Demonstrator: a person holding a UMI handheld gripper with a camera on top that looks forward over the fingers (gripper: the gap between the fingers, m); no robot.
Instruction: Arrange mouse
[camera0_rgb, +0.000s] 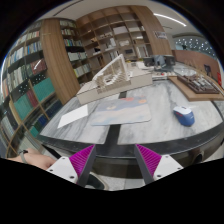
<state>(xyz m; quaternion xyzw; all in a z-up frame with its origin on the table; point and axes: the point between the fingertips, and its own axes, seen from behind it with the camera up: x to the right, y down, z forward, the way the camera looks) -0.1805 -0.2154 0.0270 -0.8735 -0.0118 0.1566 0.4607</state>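
Tongs (117, 160) held high and back from the table (150, 115), fingers spread wide with nothing between the magenta pads (80, 158), presumably an approach pose before any grasp. The blue mouse (184, 116) lies on the table well beyond and to the right of the tongs, untouched. Left of the mouse sits a pinkish mat (120, 111) (likely its intended spot), left again a white sheet (73, 117); behind the mouse stand wooden racks (118, 72), then bookshelves (40, 65).
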